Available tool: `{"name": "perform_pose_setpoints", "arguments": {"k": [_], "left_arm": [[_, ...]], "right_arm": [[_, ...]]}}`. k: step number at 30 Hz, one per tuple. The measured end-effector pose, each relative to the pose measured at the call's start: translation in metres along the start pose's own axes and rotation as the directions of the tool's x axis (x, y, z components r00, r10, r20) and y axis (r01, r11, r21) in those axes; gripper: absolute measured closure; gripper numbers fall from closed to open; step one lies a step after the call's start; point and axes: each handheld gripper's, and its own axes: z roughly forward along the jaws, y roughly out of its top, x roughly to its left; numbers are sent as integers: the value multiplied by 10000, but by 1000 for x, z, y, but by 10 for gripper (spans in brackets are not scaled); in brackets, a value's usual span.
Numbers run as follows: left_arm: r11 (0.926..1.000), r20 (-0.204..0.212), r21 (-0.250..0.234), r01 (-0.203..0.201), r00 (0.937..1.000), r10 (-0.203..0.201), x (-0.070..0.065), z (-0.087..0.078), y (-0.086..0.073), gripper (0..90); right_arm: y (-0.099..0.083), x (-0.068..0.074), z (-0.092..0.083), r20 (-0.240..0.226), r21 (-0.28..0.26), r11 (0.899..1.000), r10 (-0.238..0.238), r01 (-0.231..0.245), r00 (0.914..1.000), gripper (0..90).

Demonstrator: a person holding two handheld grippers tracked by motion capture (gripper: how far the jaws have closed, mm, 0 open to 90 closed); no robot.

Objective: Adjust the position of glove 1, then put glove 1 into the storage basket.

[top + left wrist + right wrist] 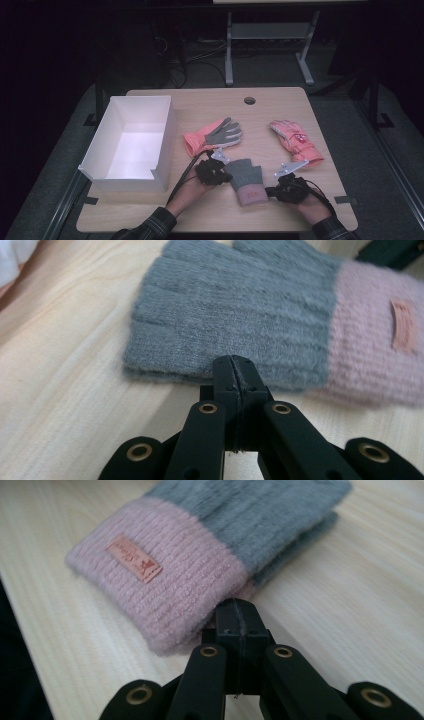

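Grey knit with a pink cuff, the mitten lies flat near the front edge of the tabletop, about midway between the side edges, cuff toward the front. The left gripper sits just at the mitten's left side by the grey part; in the left gripper view its jaws are pressed together, with nothing between them, and their tip meets the fuzzy edge of the grey knit. The right gripper sits at the mitten's right side by the cuff; in the right gripper view its jaws are likewise fully closed and empty, the tip right at the pink cuff, which bears a small sewn label. Whether either tip presses on the knit I cannot tell.

A white box, open on top, stands along the left edge, overhanging it a little; its floor is bare. Between the box and the centre lies a pink-and-grey glove, fingers pointing toward the right rear. Toward the right edge lies a coral glove with white markings, well apart from the first.

The tabletop is light wood with a round cable hole near the rear edge. Behind it the room is dark, with a grey floor, loose cables and the white legs of another desk.
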Motion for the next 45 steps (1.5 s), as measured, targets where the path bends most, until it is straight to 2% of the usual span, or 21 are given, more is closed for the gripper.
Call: {"name": "perform_pose_setpoints", "arguments": {"k": [2,3,4,6,7,8,10,15,20,26,31,36,38,40,41,45], "left_arm": [[9999,-44,-101,105,9999,-106,1,0,3,896],[10000,-38,-35,-18,10000,18,3,0,4,896],[9999,-25,-81,70,10000,-70,4,1,5,896],[10000,-37,-28,-3,10000,3,6,0,6,896],[9998,-45,-143,165,9999,-166,6,2,7,896],[10000,-44,-31,57,10000,-57,8,1,8,896],[9993,-75,-235,274,9996,-275,9,3,9,896],[9996,-85,-178,232,9997,-234,13,4,13,896],[9992,-79,-260,293,9995,-295,15,6,17,896],[9989,1,-326,345,9994,-346,16,9,21,896],[9999,14,-89,103,9999,-103,18,8,23,896],[9998,74,-178,54,10000,-53,17,6,23,896],[9998,73,-172,41,10000,-39,16,6,22,896],[9997,79,-216,61,10000,-60,16,5,22,896],[9996,103,-283,83,9999,-80,16,4,22,896],[9986,154,-509,119,9998,-112,15,-5,22,863]], "right_arm": [[1,3,2,-44,55,9999,-120,120,9999,900],[1,4,3,-104,42,9999,-130,130,9999,900],[2,5,5,-212,39,9997,-259,259,9994,900],[3,6,5,-232,88,9997,-230,232,9995,900],[3,7,6,-277,73,9996,-281,283,9992,900],[4,9,7,-342,73,9995,-298,301,9990,900],[6,14,9,-456,121,9987,-499,505,9977,900],[10,22,15,-731,79,9970,-767,775,9944,900],[14,34,22,-1068,7,9936,-1121,1128,9879,900],[20,40,29,-1231,-82,9901,-1402,1403,9824,900],[28,49,39,-1534,-229,9884,-1518,1501,9764,900],[36,60,50,-1771,-232,9854,-1703,1689,9693,900],[41,66,56,-1831,-211,9807,-1949,1944,9636,900],[41,67,56,-1818,-178,9792,-2018,2019,9624,900],[41,67,55,-1835,-189,9789,-2032,2033,9618,895],[34,59,42,-1906,-309,9841,-1775,1748,9655,747]]}}
